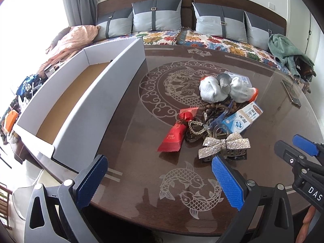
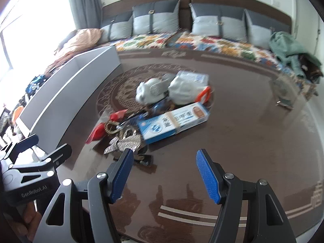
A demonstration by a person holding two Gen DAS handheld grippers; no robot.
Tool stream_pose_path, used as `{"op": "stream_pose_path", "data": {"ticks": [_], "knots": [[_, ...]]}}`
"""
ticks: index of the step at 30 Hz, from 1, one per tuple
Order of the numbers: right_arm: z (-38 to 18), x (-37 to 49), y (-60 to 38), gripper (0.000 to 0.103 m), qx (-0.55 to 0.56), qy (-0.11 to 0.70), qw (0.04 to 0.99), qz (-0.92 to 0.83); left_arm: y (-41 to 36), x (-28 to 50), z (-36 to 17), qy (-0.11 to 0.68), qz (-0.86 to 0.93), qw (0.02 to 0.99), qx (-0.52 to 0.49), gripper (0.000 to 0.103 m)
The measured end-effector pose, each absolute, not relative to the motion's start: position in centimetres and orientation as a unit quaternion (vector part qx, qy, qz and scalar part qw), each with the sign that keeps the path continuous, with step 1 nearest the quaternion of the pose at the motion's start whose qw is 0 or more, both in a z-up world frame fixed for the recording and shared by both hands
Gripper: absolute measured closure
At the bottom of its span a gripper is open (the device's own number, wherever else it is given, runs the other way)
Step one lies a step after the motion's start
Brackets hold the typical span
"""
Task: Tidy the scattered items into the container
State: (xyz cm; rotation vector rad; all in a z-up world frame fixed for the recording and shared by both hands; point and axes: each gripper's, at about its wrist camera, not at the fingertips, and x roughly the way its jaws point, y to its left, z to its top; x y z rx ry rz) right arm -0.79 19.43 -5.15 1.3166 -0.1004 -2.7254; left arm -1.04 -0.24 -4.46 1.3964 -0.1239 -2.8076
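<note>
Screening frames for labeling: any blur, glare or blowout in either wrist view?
Left wrist view: sharp, the window blown out at left, faint sheen on the glass tabletop. Right wrist view: motion-blurred, print on the blue-white box smeared, same window overexposed. Both: strong fisheye bending.

A: State of the left gripper (image 1: pixel 160 182)?
B: Jaws spread wide, blue pads facing each other, nothing between them. It hangs above the table.
A: And the right gripper (image 2: pixel 165 175)?
B: Also spread and empty, level with the left one, just beside it. A hand (image 2: pixel 28 220) grips the left handle.
</note>
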Motion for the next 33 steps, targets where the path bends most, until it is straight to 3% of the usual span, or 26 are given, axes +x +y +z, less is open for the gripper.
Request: {"op": "stream_pose_path", "data": {"ticks": [13,27,28,30,33], "knots": [[-11.0,-4.4,16.4,0.037,0.451,-0.003,0.244,-0.859,-1.5,-0.6,-4.1,-0.028,-0.896,-0.004,0.442,0.000],[-12.4,-6.1,15.0,0.039,0.455,0.011,0.254,-0.854,-1.7,-0.9,-4.6,-0.023,-0.892,-0.009,0.451,0.000],[-12.3,-6.1,15.1,0.042,0.450,0.010,0.258,-0.855,-1.7,-0.9,-4.7,-0.024,-0.892,-0.010,0.452,0.000],[-12.3,-6.2,15.3,0.066,0.447,0.010,0.262,-0.855,-1.8,-0.9,-4.7,-0.022,-0.891,-0.011,0.453,0.000],[-12.3,-6.2,15.8,0.088,0.450,-0.014,0.271,-0.851,-2.0,-1.0,-4.7,-0.020,-0.891,-0.013,0.454,0.000]]}}
